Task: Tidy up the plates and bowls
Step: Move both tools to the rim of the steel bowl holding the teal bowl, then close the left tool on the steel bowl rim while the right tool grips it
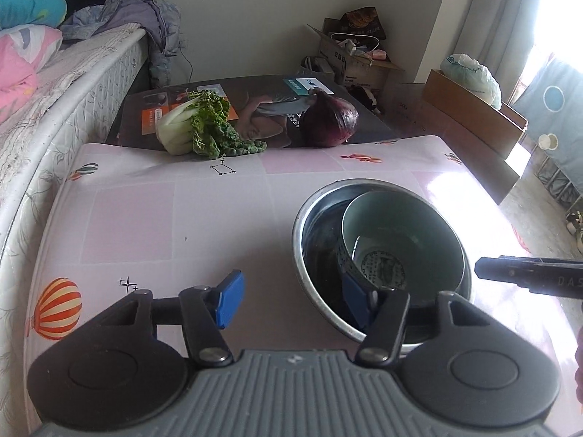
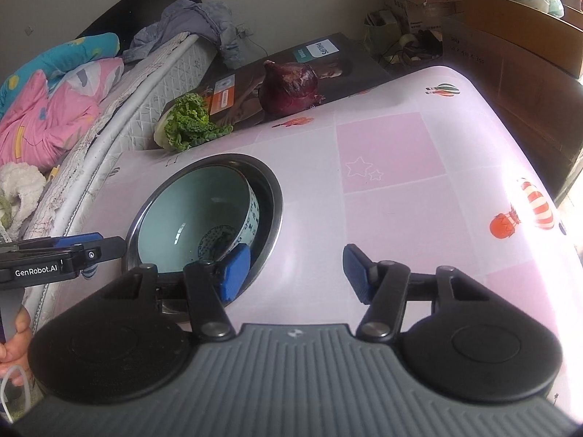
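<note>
A pale green ceramic bowl [image 1: 400,233] with a dark patterned band lies tilted inside a steel bowl [image 1: 304,218] on the pink table. My left gripper [image 1: 291,300] is open; its right pad [image 1: 355,302] reaches inside the steel bowl beside the ceramic bowl's outer wall, its left pad over the table. In the right wrist view the ceramic bowl [image 2: 196,204] sits in the steel bowl [image 2: 275,204]. My right gripper [image 2: 295,273] is open; its left pad [image 2: 235,271] reaches over the steel rim, its right pad over the table.
A bok choy [image 1: 196,123] and a red onion [image 1: 329,118] lie at the table's far edge on a dark printed box [image 1: 262,91]. A bed [image 1: 54,83] runs along the left. Cardboard boxes [image 1: 470,116] stand at the right.
</note>
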Available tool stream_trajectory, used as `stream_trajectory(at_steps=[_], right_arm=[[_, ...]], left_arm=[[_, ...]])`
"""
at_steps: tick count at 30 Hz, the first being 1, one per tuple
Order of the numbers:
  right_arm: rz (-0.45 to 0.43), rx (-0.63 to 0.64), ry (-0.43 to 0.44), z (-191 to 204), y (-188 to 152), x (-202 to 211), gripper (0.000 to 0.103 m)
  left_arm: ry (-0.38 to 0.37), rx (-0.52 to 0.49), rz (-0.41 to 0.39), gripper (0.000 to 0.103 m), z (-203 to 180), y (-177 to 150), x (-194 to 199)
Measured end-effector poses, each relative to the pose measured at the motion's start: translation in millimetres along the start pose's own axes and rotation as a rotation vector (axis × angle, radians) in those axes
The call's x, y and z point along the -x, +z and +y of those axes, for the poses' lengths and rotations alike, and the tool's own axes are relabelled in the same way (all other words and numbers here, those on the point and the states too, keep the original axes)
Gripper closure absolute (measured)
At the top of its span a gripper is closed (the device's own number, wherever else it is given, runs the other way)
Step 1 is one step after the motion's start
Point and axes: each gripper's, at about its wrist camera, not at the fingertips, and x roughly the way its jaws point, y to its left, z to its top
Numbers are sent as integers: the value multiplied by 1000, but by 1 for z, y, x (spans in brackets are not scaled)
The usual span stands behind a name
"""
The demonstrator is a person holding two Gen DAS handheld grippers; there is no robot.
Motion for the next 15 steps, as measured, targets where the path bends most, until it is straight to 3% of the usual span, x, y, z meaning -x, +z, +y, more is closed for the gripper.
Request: stream_trajectory(at_steps=[6, 9, 15], right_arm=[[18, 6, 27, 4, 5, -21, 63], [21, 26, 27, 9, 8, -28, 71], [32, 34, 28, 11, 11, -38, 76]], left_arm=[[22, -34, 37, 62, -3, 2, -18], [28, -61, 46, 63, -7, 2, -26], [23, -96, 62, 70, -15, 0, -38]])
